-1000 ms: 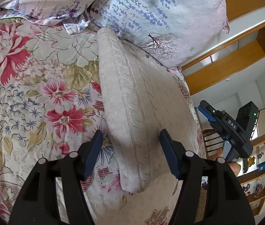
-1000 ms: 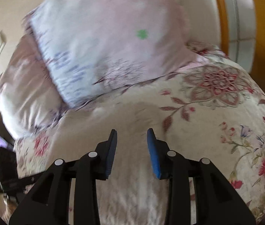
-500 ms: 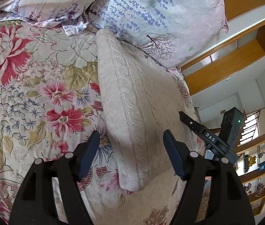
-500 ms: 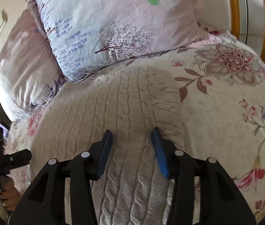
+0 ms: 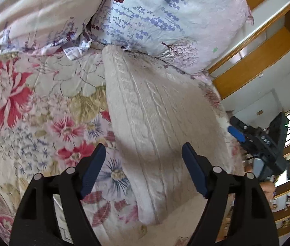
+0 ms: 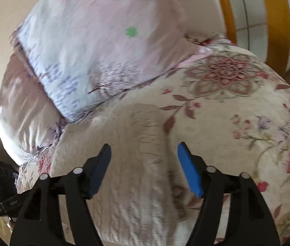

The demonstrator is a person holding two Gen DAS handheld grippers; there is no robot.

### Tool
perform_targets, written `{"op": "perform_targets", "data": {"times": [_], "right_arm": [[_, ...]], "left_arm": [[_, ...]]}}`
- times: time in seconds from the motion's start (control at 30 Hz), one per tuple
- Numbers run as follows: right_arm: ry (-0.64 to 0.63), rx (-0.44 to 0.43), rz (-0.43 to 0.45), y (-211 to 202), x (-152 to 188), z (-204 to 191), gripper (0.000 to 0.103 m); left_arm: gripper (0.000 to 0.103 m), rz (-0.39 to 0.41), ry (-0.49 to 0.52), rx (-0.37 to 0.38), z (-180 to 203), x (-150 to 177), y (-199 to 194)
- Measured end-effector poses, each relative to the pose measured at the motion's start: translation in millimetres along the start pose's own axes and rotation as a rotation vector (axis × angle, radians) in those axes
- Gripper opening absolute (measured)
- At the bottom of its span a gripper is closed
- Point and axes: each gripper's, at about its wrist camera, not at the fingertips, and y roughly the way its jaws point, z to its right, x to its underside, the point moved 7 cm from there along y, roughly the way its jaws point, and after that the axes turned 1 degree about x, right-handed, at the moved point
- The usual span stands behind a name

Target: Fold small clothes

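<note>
Left wrist view: cream cable-knit sweater (image 5: 155, 127) lies folded into a long strip on the floral bedspread (image 5: 32, 102), its far end touching the lavender-print pillow (image 5: 165, 20). Left gripper (image 5: 142, 170) hovers over the sweater's near part; its fingers (image 5: 93, 170) stand wide and are opening, the fabric under the gap, pads not pressing it. One finger is over the bedspread, the other over the knit.

Right wrist view (blurred): sweater (image 6: 124, 164) spreads below the right gripper (image 6: 145, 168). Fingers (image 6: 188, 170) wide and opening, one edge of the knit in the gap, no grip. Right gripper (image 5: 255, 141) also shows at the sweater's far side in the left view.
</note>
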Motion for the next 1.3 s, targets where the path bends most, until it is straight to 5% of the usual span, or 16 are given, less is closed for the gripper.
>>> {"op": "perform_targets", "data": {"times": [0.1, 0.27, 0.33, 0.67, 1.03, 1.23, 1.3], "right_arm": [[0.046, 0.011, -0.042, 7, 2, 8, 0.089], [0.089, -0.032, -0.044, 10, -2, 15, 0.092], [0.110, -0.038, -0.050, 12, -5, 18, 0.099], [0.124, -0.039, -0.116, 26, -3, 26, 0.102], [0.117, -0.129, -0.199, 48, 3, 15, 0.100], [0.075, -0.160, -0.263, 57, 8, 5, 0.085], [0.071, -0.229, -0.314, 62, 14, -2, 0.072]], "left_arm": [[0.084, 0.003, 0.044, -0.070, 3, -4, 4], [0.093, 0.013, 0.116, -0.186, 9, -12, 9], [0.094, 0.013, 0.125, -0.192, 10, -14, 11], [0.097, -0.008, 0.102, -0.173, 8, -17, 24], [0.097, -0.055, 0.005, -0.037, 2, -22, 46], [0.082, -0.058, -0.061, 0.077, 1, -29, 51], [0.079, -0.053, -0.096, 0.105, -1, -31, 51]]}}
